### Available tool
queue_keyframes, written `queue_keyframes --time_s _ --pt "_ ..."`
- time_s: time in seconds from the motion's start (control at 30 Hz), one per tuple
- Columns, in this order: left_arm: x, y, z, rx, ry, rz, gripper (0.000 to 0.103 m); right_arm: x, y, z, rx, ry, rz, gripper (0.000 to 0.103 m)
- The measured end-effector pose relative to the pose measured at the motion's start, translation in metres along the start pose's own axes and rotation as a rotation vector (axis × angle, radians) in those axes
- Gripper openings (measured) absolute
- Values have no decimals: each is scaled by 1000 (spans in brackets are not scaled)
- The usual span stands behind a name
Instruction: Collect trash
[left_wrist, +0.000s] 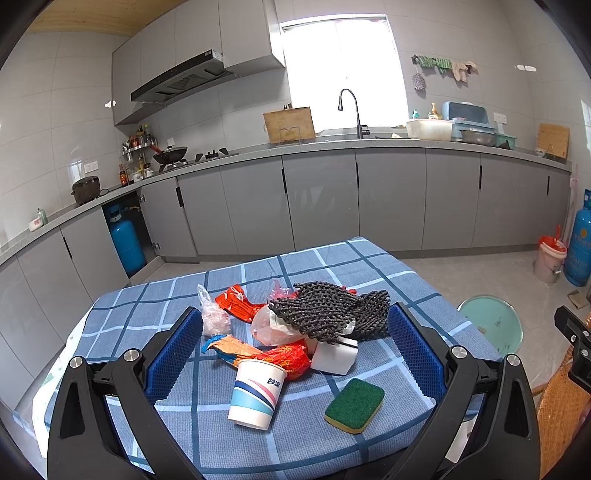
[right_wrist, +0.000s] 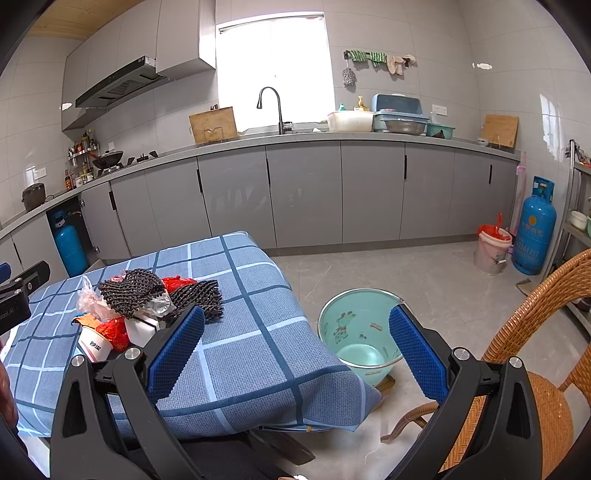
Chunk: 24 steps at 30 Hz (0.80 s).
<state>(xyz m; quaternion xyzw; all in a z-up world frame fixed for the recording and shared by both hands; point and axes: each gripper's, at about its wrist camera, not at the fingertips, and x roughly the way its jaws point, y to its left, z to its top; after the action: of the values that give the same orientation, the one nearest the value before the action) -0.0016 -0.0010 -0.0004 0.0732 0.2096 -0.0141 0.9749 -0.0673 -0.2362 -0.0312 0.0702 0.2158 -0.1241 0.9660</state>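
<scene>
- Left hand-held gripper (left_wrist: 295, 334): jaws spread wide, holding nothing, hovering over the trash pile on the table (left_wrist: 406, 269). Blue pads bracket the whole pile.
- Pile, left to right in the left wrist view: clear plastic bag (left_wrist: 213, 314), orange wrapper (left_wrist: 236, 301), paper cup (left_wrist: 256, 393) lying tilted at the front, red foil wrapper (left_wrist: 286, 358) just behind the cup, white box (left_wrist: 336, 356), black knitted mesh (left_wrist: 328, 310) draped on top, green sponge (left_wrist: 354, 404) apart at front right.
- Suggest taking one item at a time. The cup is nearest and unobstructed; close across its wall lightly, as it probably crushes easily.
- The mesh overlaps the bag and box, so lifting it likely drags neighbours. Take it early or pin the rest.
- Whether the sponge counts as trash is unclear.
- Right hand-held gripper (right_wrist: 297, 343): also spread and empty, near the table's corner, pointed toward the green basin (right_wrist: 354, 325) on the floor just beside the table. That's the likely drop target; the red-lined bucket (right_wrist: 493, 251) is well apart.
- Writing: the cup shows Chinese characters, probably "妙滋", not sure. The blue gas cylinder (right_wrist: 533, 229) carries characters and digits, too small to read. The left unit, seen from the right wrist, shows partial "bot.AI".
</scene>
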Motion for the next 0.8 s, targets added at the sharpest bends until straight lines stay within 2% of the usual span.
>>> queue_keyframes --time_s 0.8 --pt "-1 -2 3 1 2 -1 99 3 6 -7 -1 11 4 98"
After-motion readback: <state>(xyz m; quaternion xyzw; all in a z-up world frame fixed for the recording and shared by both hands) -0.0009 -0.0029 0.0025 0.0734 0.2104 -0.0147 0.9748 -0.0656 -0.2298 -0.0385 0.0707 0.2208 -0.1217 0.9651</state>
